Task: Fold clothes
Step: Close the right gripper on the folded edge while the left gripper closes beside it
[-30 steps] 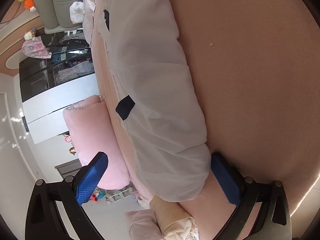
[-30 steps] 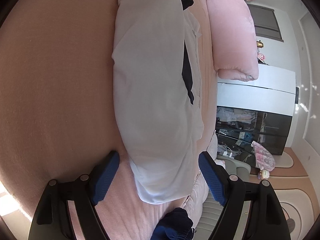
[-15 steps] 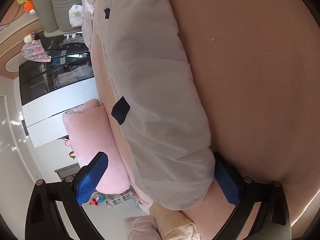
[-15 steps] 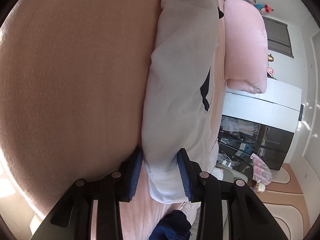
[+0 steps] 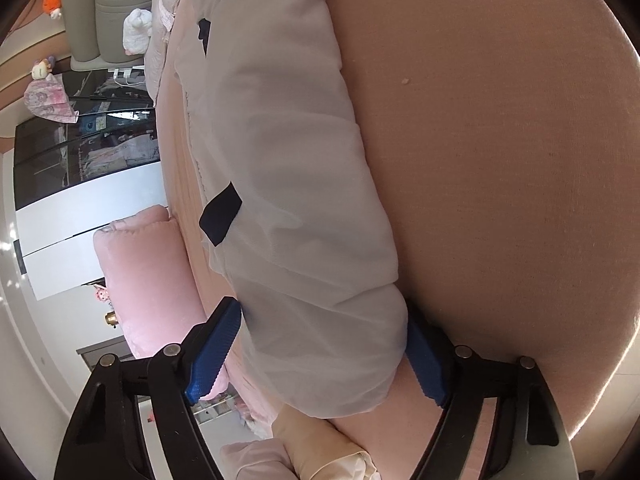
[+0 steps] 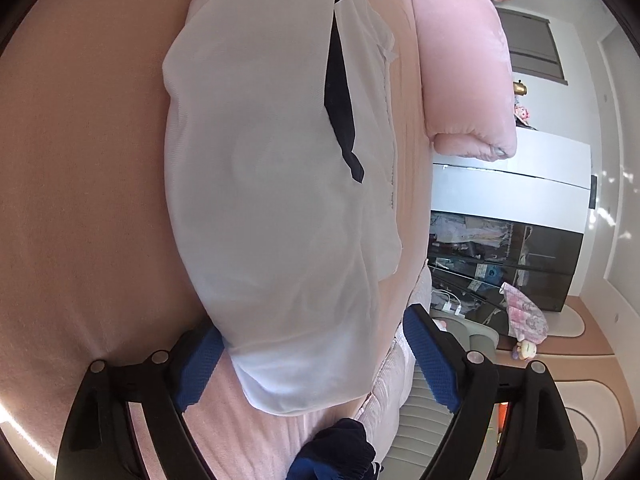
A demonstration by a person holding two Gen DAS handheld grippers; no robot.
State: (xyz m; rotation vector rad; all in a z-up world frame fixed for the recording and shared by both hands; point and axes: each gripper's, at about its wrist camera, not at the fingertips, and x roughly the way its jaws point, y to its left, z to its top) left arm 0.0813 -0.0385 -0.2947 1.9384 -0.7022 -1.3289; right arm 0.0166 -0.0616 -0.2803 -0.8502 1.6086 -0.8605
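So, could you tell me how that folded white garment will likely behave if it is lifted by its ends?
The white garment looks thin and soft, so its middle would probably sag. Its loose layers may well unfold. It seems light.

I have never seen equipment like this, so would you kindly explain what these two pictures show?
There is no robot here. A person holds a two-finger clamp in each hand, and a wide-angle camera on each clamp looks forward along its blue-padded fingers, so each picture is one clamp's own view.

On the pink bed lies a folded white garment with dark trim, with a pink pillow behind it.

The left gripper has just been closing around one end of the garment. Its pads reach the cloth, but whether they squeeze it yet I cannot tell.

The right gripper has just been opening. The other end lies between its fingers, not held.
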